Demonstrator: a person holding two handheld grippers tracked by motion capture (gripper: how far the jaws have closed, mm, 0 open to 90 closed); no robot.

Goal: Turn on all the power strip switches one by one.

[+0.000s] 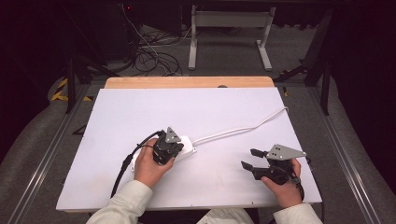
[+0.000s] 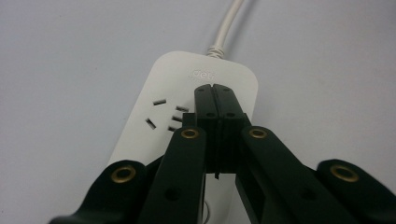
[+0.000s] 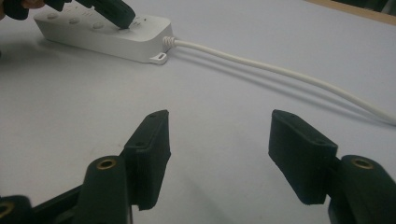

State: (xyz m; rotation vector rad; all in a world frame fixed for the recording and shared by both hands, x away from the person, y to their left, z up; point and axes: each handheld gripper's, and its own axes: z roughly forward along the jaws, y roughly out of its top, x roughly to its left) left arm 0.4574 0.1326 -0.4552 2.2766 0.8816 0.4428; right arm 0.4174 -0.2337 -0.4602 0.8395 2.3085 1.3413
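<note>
A white power strip [image 2: 159, 116] lies on the white board [image 1: 140, 112], and its cable [image 1: 238, 130] runs off to the right edge. My left gripper [image 2: 215, 93] is shut, with nothing between the jaws, and its tips press down on the strip's top near the cable end, beside a set of socket slots. From above, the left gripper [image 1: 173, 148] covers most of the strip [image 1: 189, 145]. My right gripper [image 1: 247, 158] is open and empty, low over the board at the front right. In its own view the right gripper [image 3: 217, 135] faces the strip [image 3: 102, 37] and the cable [image 3: 280, 72].
The board lies on a wooden table [image 1: 187, 82] whose far edge shows beyond it. Behind the table a metal frame [image 1: 229, 28] and loose cables [image 1: 154, 56] sit on the floor. Rails run along both sides.
</note>
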